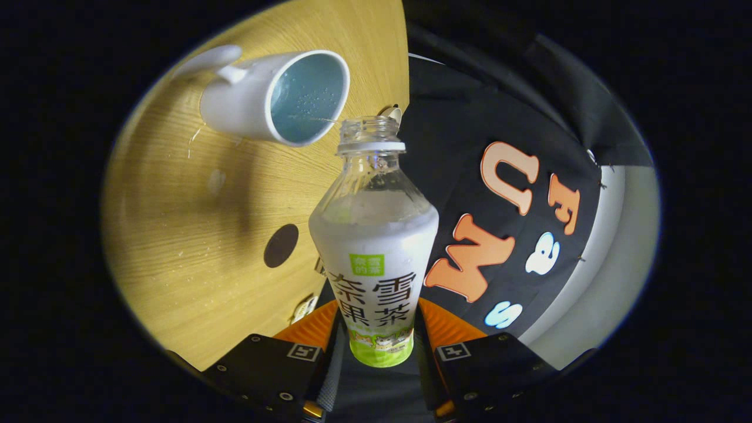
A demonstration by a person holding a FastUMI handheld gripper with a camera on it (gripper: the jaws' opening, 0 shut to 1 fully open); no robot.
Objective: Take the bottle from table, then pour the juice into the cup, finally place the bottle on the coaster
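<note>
We find the gripper [380, 346] closed on the bottle [376, 258]: its two orange fingers [308, 326] press on the lower body from either side, over the green band at the base of the label. Each finger carries a black block with a square marker on top.

The bottle runs forward from between the fingers, tipped over toward the cup [276, 97]. It has a white wrapper with printed characters and a clear shoulder and neck; the cap is off. We see pale liquid inside up to the shoulder, with droplets on the clear part. The open mouth sits just beside the cup's rim, and a thin stream runs from it into the cup.

The cup is white with a pale blue inside and a handle on the side away from the bottle. It stands on the wooden table [188, 235]. We note droplets on its inner wall.

A dark round coaster [281, 245] lies on the table beside the bottle's body, well apart from the cup, with nothing on it
</note>
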